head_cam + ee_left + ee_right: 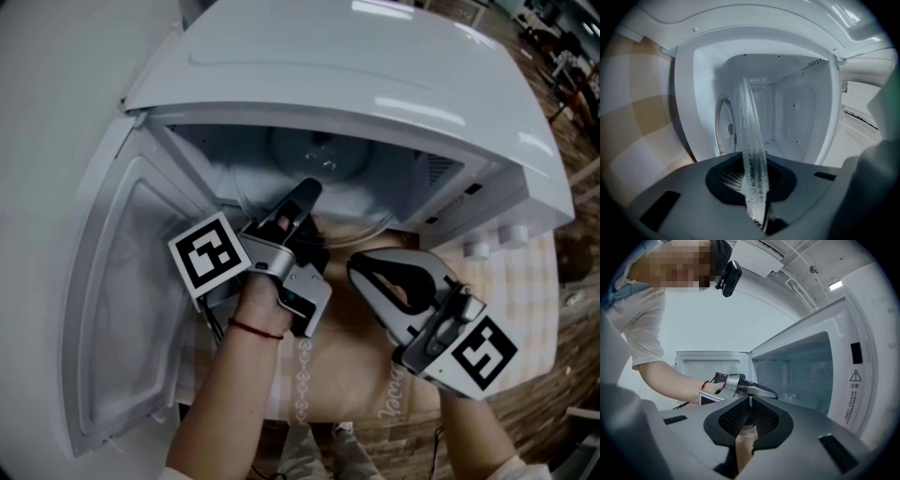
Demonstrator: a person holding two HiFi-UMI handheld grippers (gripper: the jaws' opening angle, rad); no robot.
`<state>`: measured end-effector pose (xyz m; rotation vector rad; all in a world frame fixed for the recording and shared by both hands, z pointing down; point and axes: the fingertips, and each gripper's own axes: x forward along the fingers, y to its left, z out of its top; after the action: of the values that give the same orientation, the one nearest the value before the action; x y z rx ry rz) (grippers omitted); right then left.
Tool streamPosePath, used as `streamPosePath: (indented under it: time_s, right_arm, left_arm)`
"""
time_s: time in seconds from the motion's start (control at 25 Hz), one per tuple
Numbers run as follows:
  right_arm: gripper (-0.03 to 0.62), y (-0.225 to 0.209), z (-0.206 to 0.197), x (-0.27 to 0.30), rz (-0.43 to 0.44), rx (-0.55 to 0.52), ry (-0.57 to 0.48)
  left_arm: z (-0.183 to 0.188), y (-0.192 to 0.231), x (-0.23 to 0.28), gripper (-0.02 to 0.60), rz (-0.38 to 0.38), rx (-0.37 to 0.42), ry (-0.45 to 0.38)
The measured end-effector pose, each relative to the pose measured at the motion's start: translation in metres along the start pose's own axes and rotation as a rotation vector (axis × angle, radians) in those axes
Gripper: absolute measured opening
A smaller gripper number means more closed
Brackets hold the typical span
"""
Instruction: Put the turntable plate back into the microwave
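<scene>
Nearest: my left gripper (757, 190), grey matte jaws clamped on the rim of the turntable plate (752, 140). The plate is a round disc of clear glass with a pebbled edge, seen edge-on and reaching into the microwave (375, 75) with its smooth white cavity. My right gripper (750, 401) has its jaws closed together on nothing, just outside the opening. The door (122, 309) is swung open.

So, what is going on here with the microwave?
A person works with two hand-held grippers. The left gripper is shut on the rim of the glass plate and holds it inside the microwave, whose door is wide open. The right gripper is shut and empty, in front of the opening. The plate seems not yet seated.
</scene>
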<state>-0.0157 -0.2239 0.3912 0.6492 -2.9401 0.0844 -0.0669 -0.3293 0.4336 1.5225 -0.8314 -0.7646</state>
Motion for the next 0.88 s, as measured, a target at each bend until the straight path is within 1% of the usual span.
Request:
streamPosePath:
  time_s: [0.16,0.56,0.72,0.88]
  right_arm:
    - [0.035,-0.002,0.001,0.000,-0.007,0.003,-0.009]
    - [0.035,-0.009,-0.002,0.002,-0.017,0.014,-0.018]
    - [0.035,-0.011,-0.006,0.003,-0.020,0.020,-0.011]
    - [0.035,-0.013,-0.005,0.005,-0.022,0.024,-0.018]
  left_arm:
    - [0.002,0.001,0.003,0.021,0.008,0.012,0.002]
    - [0.014,0.006,0.019,0.023,0.031,-0.011,-0.002]
    - [0.016,0.005,0.025,0.026,0.030,-0.005,0.009]
    - [0.019,0.005,0.029,0.025,0.065,0.007,0.015]
